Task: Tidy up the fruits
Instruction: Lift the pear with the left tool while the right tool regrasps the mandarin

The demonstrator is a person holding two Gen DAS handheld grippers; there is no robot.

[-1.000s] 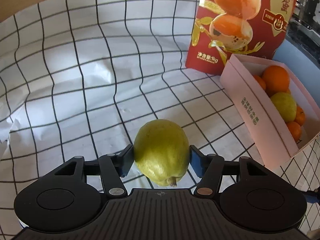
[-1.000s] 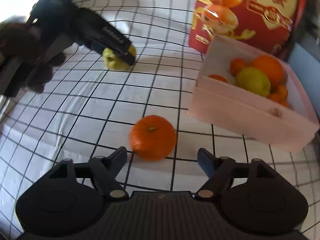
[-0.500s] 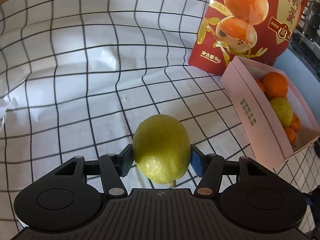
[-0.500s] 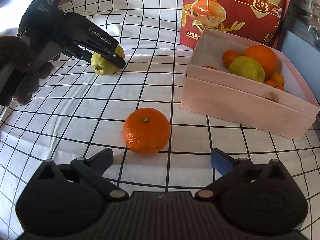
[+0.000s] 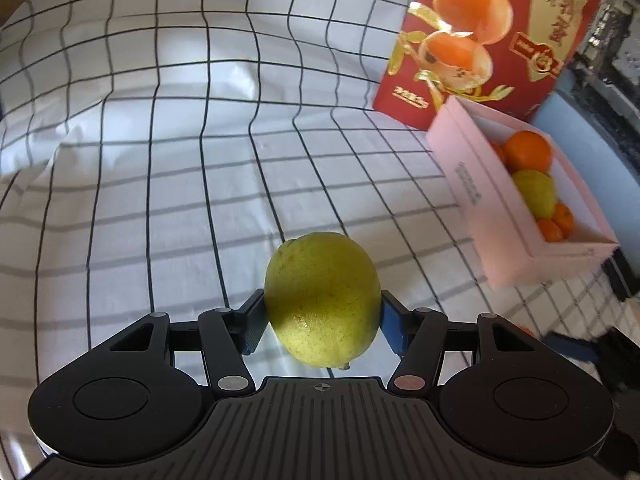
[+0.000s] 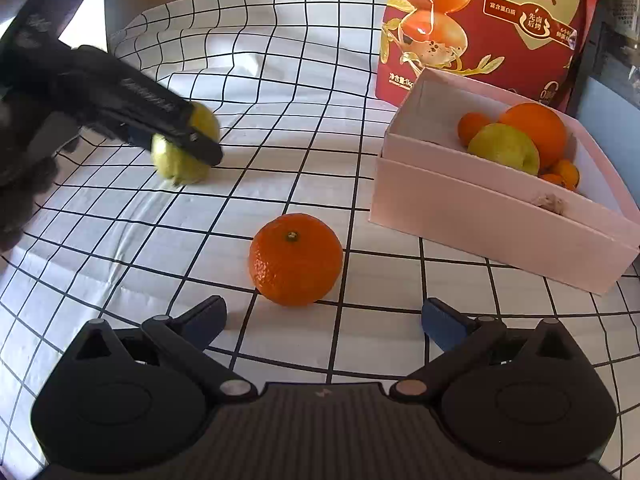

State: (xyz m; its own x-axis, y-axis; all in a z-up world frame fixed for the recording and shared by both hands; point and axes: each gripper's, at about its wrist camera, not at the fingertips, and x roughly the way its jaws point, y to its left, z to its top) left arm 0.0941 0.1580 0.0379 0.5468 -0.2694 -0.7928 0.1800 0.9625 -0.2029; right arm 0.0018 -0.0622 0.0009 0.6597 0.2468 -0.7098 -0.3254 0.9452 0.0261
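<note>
Your left tool has carried the smooth green-yellow pear, clenched between its pads, toward the matte pink box. Your right tool has just spread wide, released, behind the dimpled round orange on the checked cloth.

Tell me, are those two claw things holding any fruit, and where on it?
The left hand-held gripper clamps the green fruit across its middle. The right hand-held gripper is open and empty, just short of the orange.

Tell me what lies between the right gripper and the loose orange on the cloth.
Nothing: in the right wrist view only bare checked cloth separates the open right gripper from the orange.
</note>
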